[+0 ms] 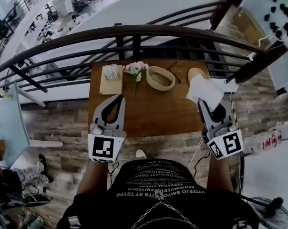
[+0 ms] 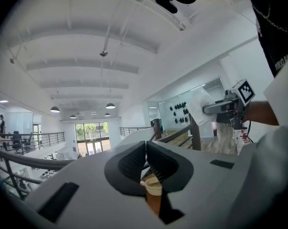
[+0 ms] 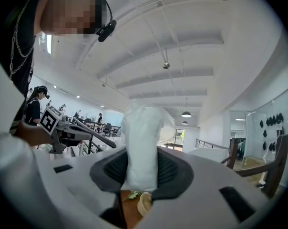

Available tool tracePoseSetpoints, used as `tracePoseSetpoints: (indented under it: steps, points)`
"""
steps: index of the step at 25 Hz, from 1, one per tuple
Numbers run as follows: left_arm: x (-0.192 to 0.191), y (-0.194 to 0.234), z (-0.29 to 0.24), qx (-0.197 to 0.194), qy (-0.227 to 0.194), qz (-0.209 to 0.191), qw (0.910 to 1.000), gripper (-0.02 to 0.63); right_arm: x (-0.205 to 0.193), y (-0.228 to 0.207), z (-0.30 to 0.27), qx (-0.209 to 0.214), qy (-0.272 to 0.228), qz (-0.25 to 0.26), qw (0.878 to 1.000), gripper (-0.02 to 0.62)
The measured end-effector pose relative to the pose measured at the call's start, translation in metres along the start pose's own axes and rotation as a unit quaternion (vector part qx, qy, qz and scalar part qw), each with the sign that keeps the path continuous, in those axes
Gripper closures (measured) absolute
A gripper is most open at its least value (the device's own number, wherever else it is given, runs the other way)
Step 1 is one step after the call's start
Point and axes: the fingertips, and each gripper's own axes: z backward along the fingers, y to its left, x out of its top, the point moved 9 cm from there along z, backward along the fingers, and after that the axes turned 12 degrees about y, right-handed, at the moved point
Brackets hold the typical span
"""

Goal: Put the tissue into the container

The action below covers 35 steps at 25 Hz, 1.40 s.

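Note:
A crumpled white tissue stands up between the jaws of my right gripper, which is shut on it above the right end of the wooden table. The beige oval container sits open at the table's far middle, to the left of the tissue. Its rim shows below the jaws in the right gripper view. My left gripper hovers over the table's left half, its jaws shut with nothing between them. Both grippers point level.
A flat beige box with a tissue pack lies at the far left, and a sprig of flowers lies beside the container. A round beige lid is at the far right. A dark railing runs behind the table.

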Motion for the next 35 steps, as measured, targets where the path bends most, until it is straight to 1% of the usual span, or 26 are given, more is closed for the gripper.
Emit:
tracePoseSetpoints:
  steps: [5, 10, 14, 18, 23, 28, 31, 35]
  points:
    - [-0.004, 0.008, -0.009, -0.008, 0.004, 0.001, 1.0000, 0.575, -0.003, -0.004, -0.009, -0.010, 0.006, -0.007, 1.000, 0.471]
    - [-0.008, 0.008, -0.023, -0.013, 0.005, 0.003, 0.9999, 0.575, -0.018, -0.014, -0.028, -0.004, 0.025, -0.014, 1.000, 0.471]
    - [-0.008, 0.011, -0.031, -0.008, 0.011, 0.003, 0.9999, 0.575, -0.041, -0.028, -0.058, 0.004, 0.052, -0.021, 0.998, 0.471]
    - [-0.006, 0.018, -0.047, 0.004, 0.023, 0.004, 0.9997, 0.575, -0.074, -0.045, -0.100, 0.018, 0.095, -0.026, 0.995, 0.471]
    - [-0.002, 0.023, -0.079, 0.016, 0.036, 0.003, 0.9992, 0.575, -0.122, -0.069, -0.157, 0.047, 0.156, -0.032, 0.986, 0.471]
    - [-0.001, 0.021, -0.117, 0.013, 0.048, 0.013, 0.9987, 0.575, -0.169, -0.091, -0.212, 0.071, 0.209, -0.035, 0.975, 0.471]
    - [-0.001, 0.020, -0.138, 0.013, 0.057, 0.014, 0.9982, 0.575, -0.199, -0.098, -0.249, 0.086, 0.239, -0.037, 0.967, 0.471]
    - [-0.010, 0.017, -0.166, 0.012, 0.079, 0.018, 0.9966, 0.575, -0.242, -0.106, -0.291, 0.109, 0.283, -0.032, 0.952, 0.471]
